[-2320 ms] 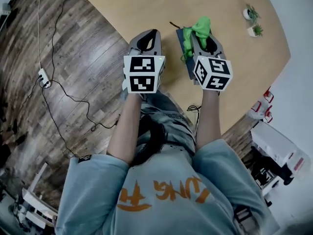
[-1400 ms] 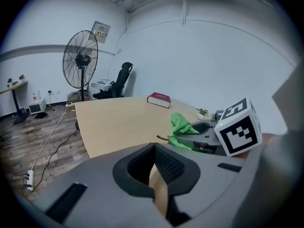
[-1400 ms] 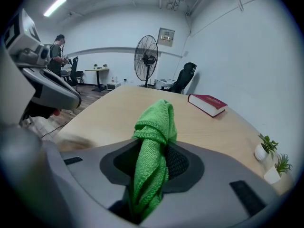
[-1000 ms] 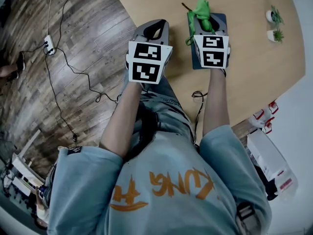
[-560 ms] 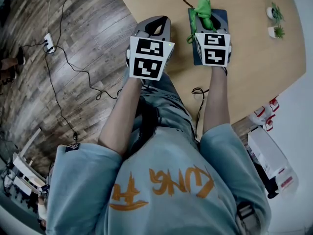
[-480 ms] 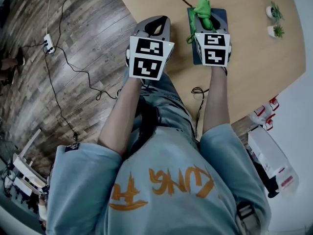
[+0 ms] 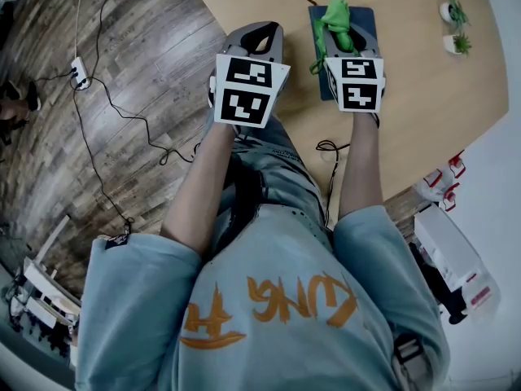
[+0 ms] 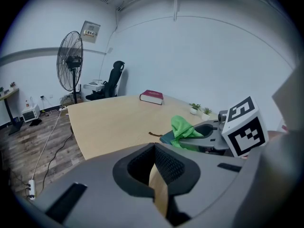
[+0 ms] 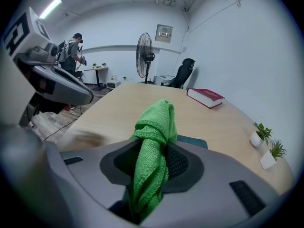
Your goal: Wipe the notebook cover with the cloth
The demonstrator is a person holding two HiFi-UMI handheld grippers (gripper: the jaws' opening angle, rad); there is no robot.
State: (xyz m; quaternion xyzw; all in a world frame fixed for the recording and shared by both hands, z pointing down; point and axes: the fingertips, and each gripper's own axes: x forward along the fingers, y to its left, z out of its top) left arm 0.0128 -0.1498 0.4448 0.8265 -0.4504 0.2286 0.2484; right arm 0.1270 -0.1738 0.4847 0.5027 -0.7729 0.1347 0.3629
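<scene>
Edged slightly forward over the table (image 7: 407, 96) since half a second ago. Gripping the bunched green cloth (image 9: 154, 137) tight in the right claw (image 9: 153, 170), above the dark notebook (image 9: 192, 141); contact unclear. Holding the left claw (image 8: 156, 175) closed and empty, just left of the notebook. Spotting a red book (image 9: 205, 97) farther back, potted plants (image 7: 450, 11) off right.

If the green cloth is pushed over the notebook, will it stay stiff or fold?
Probably it folds: the green knitted cloth bunches in soft creases where the right hand-held gripper pinches it. It looks light, and its looped surface likely drags rather than slips on the dark teal notebook cover.
</scene>
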